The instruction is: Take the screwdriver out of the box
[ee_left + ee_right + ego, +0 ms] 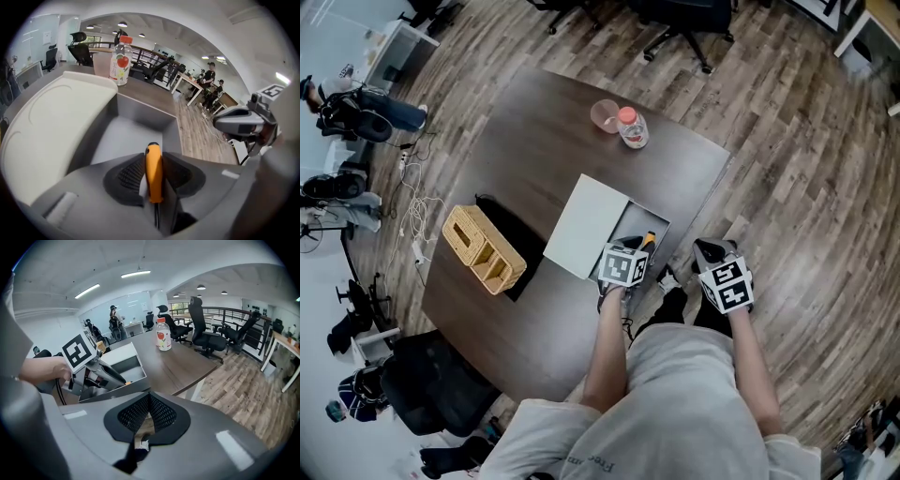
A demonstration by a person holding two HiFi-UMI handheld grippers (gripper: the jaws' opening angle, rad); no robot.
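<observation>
The left claw (153, 157) points steeply down into the open grey box (140, 110). Its two halves stand apart, and the orange handle of the screwdriver (153, 172) rises between the ribbed black pads (131, 174) without being squeezed by them. The screwdriver is not yet out: it sits at the near end of the box, with its metal shaft running down behind the handle. The box's white lid (586, 225) is swung open to the left and lies flat on the dark desk (544, 131).

The right claw (149, 397) is closed, its pads meeting at the tips with nothing held. In the head view it hangs just past the desk's near right edge, above the wooden floor (787, 169), beside the left claw but apart from it.

Further back on the desk a plastic bottle (632, 127) with a red cap stands next to a pink cup (605, 114). To the left of the lid a wicker basket (483, 248) sits on a black mat (525, 248).
</observation>
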